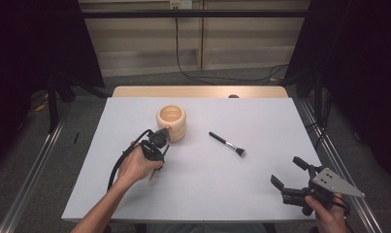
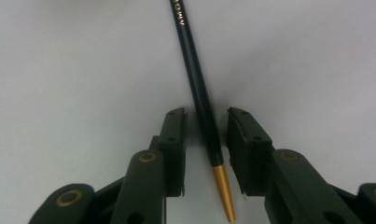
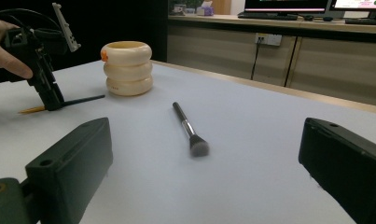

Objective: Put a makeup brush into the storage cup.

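ringed holder (image 1: 171, 122) stands just beyond left gripper (image 1: 155, 154).

A slim dark brush handle with a gold tip (image 2: 202, 100) lies flat on the white table, near the ringed cream holder.

Gold lettering runs along the dark handle of the thin brush (image 2: 195, 74) at the top of the left gripper view; too partial to read.

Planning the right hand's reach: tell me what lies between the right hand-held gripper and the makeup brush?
Bare table: in the right gripper view, nothing separates the right hand-held gripper from the makeup brush.
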A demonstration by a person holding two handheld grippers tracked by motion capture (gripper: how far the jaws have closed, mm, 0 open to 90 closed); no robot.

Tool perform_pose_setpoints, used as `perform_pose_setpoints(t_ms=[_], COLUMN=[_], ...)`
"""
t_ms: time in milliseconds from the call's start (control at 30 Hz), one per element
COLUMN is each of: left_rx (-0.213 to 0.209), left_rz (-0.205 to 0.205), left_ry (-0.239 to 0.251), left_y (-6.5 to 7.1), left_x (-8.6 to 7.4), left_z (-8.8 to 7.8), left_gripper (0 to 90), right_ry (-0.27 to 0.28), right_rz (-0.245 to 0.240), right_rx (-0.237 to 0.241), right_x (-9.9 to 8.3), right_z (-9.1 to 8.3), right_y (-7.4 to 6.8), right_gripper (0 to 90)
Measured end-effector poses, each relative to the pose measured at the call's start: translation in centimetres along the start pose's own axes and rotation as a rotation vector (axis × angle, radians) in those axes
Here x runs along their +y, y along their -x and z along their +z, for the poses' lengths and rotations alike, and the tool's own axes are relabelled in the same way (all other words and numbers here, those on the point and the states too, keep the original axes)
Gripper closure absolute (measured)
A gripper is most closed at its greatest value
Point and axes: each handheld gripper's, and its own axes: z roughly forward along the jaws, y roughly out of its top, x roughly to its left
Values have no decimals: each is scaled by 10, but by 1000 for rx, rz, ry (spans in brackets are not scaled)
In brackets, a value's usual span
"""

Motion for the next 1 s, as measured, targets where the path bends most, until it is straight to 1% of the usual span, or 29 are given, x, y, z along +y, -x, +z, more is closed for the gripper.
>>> perform_pose_setpoints(t_ms=[67,100,200,267,333,367,433,500,533,600,667,700,733,800,867,900,967,1000], left_rx=[-7,-12,-12,-15,-21,-31,-39,-54,-63,-77,-74,-63,-55,-51,-64,-77,-94,-87], left_rz=[0,-2,1,3,18,20,14,28,24,32,33,45,48,64,62,62,52,57], left_ry=[-1,1,-2,-6,-9,-8,-4,3,3,-4,-13,-16,-16,-11,2,8,21,29], left_y=[0,-1,0,-1,-2,-3,-5,-6,-8,-10,-9,-8,-7,-6,-8,-10,-12,-13], left_x=[0,0,0,1,1,1,0,-1,-1,1,2,2,2,1,0,-1,-4,-4], left_z=[0,0,1,1,1,1,2,2,2,3,2,2,2,1,0,0,-1,-2], left_gripper=[722,770,814,820,823,824,823,819,819,822,835,837,838,839,839,839,839,839], right_ry=[0,0,0,-1,0,0,-1,-2,-2,-3,-3,-4,-3,-3,-4,-6,-6,-7], right_rz=[-1,-1,-2,-2,-1,-1,-1,-5,-5,-6,-6,-6,-6,-1,-1,-4,-4,-4], right_rx=[-1,-1,-4,-4,-4,-4,-5,-4,-4,-4,-3,-4,-3,-4,-6,-10,-11,-11], right_x=[0,0,0,0,0,0,0,0,0,0,0,0,0,-1,-1,-1,-1,-1], right_z=[0,0,0,-1,-1,-1,-1,-1,-1,-1,0,0,0,0,0,0,0,0], right_y=[0,0,0,0,0,0,0,0,0,0,0,0,0,0,0,0,0,0], right_gripper=[22,22,22,22,22,22,22,22,22,22,22,22,22,22,22,22,22,22])
